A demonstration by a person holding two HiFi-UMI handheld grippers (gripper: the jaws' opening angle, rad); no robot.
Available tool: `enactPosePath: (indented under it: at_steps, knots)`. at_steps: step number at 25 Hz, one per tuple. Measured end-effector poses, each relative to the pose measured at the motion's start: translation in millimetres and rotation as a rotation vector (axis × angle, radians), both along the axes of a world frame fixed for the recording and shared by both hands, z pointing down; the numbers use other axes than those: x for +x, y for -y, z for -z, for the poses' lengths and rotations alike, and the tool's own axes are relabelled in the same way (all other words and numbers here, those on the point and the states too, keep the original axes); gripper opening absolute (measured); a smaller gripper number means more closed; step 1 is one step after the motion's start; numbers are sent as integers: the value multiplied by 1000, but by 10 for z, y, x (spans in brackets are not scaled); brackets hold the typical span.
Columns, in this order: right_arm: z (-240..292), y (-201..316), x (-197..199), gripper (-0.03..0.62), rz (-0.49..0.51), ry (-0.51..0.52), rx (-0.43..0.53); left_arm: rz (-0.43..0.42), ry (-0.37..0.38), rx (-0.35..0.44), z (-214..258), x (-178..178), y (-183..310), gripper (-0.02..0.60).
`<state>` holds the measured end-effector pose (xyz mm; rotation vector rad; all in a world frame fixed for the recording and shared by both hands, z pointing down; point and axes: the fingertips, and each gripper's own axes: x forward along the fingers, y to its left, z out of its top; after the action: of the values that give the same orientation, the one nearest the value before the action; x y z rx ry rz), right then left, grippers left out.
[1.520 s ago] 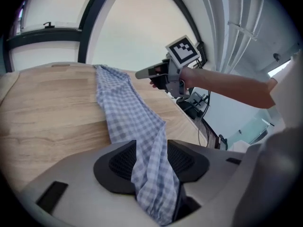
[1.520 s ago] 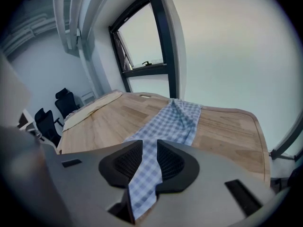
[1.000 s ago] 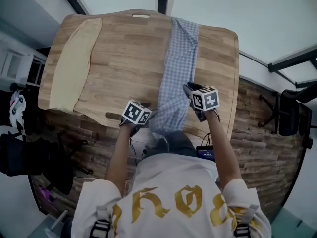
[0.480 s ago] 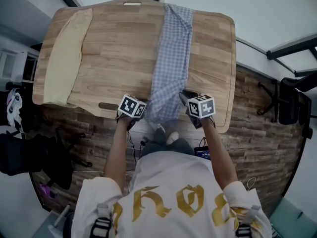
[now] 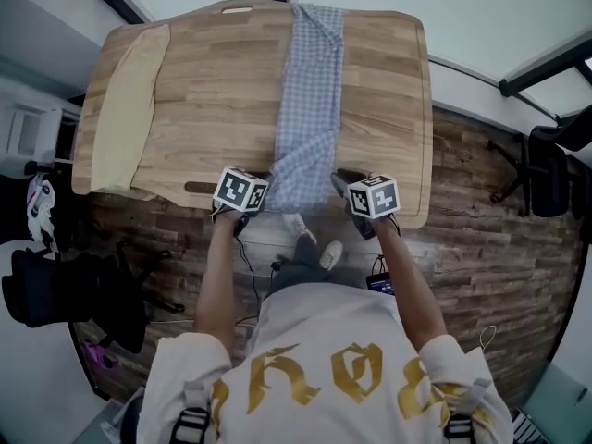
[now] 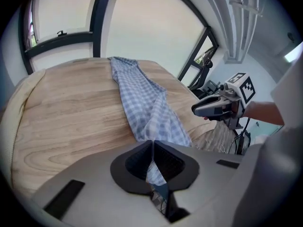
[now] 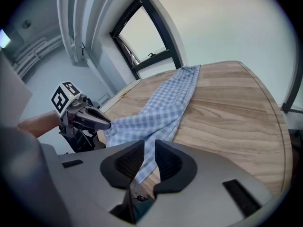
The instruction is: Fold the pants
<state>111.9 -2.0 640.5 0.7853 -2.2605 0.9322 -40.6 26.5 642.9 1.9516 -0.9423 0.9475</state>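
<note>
Head view, entry for the step in hand: taking up the near end of the pants.

- Pants [image 5: 310,91]: blue check, laid as a long strip down the bench [image 5: 213,81], from its far edge to its near edge.
- Left tool [image 5: 265,183]: closed tight on the near end's left corner, with cloth pinched between its pads.
- Right tool [image 5: 340,179]: its jaws have just been closing with cloth between them. Judged from its own view, it now grips the right corner.

Handling notes, as judgement:
- You likely mean to carry this end over to the far one.
- Raise both corners together and keep them level with each other.
- Hold the cloth lightly stretched between the tools so the edge does not sag or bunch.
- The strip narrows and creases near your end, so ease that flat before you lay it over.
- Check that the right tool holds every layer; a thin bite may slip as you lift.

Count:
- Pants: one pair.
- Cream cloth [image 5: 125,109]: one, lying along the bench's left side, well apart from the pants.
- Bench: one.
- Tools: two, both holding the pants.
</note>
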Motion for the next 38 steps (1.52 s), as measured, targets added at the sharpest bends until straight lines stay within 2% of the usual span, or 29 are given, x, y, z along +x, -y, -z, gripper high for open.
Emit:
enactPosePath:
  at_steps: [7,13,19,24,29,34,38]
  knots:
    - [75,-189,181,87,-5,19,15,-52,-8,71,472,504,-190,46]
    - [31,-398,373,84,-8,19,3,-74,-38,69,585,963,-424,46]
    - [-42,-601,545,84,-9,17,-16,-84,-47,28,359,1253,-654,46]
    - [-123,-740,635,84,5,15,-29,-87,-85,-24,38,1477,-837,46]
    - [-152,-744,663,84,17,13,-29,-100,-57,-56,-180,1559,-913,48]
    - [-70,-676,656,83,9,38,-17,-81,-74,-33,-87,1547,-845,48]
    - [152,-508,631,83,10,62,30,-61,-57,-2,89,1402,-699,48]
